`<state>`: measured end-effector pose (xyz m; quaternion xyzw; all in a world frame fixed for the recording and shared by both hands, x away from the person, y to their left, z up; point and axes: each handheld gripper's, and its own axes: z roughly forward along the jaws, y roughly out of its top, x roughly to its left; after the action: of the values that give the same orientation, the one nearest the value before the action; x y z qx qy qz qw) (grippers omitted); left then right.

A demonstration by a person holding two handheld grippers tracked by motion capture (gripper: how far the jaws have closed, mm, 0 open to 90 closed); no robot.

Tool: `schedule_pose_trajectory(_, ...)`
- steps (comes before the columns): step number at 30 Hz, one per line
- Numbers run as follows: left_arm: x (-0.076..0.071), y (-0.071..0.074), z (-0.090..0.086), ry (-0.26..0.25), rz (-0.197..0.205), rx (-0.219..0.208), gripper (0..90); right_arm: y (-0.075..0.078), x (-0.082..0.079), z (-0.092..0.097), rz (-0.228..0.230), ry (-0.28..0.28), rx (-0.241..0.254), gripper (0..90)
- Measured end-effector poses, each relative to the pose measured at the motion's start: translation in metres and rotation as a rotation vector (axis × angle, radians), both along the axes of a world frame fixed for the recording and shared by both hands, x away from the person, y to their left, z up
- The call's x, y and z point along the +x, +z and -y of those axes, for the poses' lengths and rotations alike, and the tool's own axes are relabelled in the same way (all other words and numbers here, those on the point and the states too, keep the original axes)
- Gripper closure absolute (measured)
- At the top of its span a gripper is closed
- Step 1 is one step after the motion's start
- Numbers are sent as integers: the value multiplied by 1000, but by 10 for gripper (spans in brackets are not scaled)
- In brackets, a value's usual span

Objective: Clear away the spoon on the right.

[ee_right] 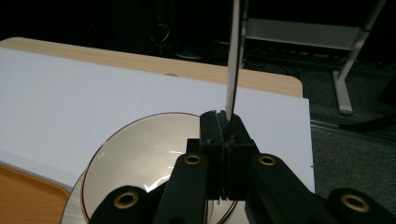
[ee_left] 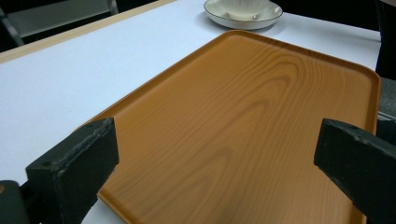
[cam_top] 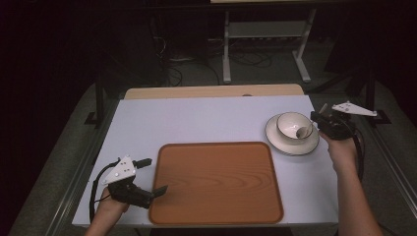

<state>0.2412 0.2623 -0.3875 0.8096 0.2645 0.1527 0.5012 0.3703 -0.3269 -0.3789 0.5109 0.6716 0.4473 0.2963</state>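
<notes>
While the right claw (cam_top: 318, 123) is pinched shut on the thin handle of a spoon (cam_top: 304, 131), its two black jaws pressed together around the flat metal strip that rises straight up past them in the right gripper view, the spoon's bowl end rests inside a cream bowl (cam_top: 293, 126) with a dark rim line. That bowl sits on a matching saucer (cam_top: 285, 145) at the far right of the white tabletop (cam_top: 206, 120), just beyond the far right corner of a wood-grain tray (cam_top: 216, 182). The spoon looks stiff, light and smooth, so it may pivot or slip in a pinch this narrow; a hold lower on the handle, nearer the middle, would likely steady it. The bowl and saucer look like glazed ceramic: hard, slick, breakable, and best taken by the rim or lifted together from under the saucer's edge. Across the tabletop, the left claw (cam_top: 153, 177) hangs wide open and empty over the tray's near left edge, its jaws spread well apart. The tray itself is bare, flat and rigid, with a low raised lip to grip.
</notes>
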Motion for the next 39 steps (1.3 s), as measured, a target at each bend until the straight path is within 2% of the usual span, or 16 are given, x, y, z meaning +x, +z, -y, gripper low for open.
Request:
schedule_pose_trajectory(7, -1, 0, 0, -3, 2, 0, 0, 7, -2, -5, 25, 13, -4, 880)
schedule_pose_trajectory(12, -1, 0, 0, -4, 3, 2, 0, 20, -6, -12, 59, 38, -25, 880)
schedule_pose_trajectory(18, 0, 0, -1, -1, 3, -1, 0, 33, -11, -16, 84, 59, -25, 880)
schedule_pose_trajectory(23, -1, 1, 0, -4, 6, 2, 0, 40, -15, -20, 85, 88, -25, 880)
schedule_pose_trajectory(29, -1, 1, -2, 3, 7, -2, 0, 49, -21, -31, 75, 157, -46, 880)
schedule_pose_trajectory(32, -1, 1, -2, 1, 9, -5, 0, 53, -27, -43, 65, 208, -78, 879)
schedule_pose_trajectory(39, -2, 2, -1, -2, 15, -4, 0, 54, -37, -55, 46, 273, -117, 880)
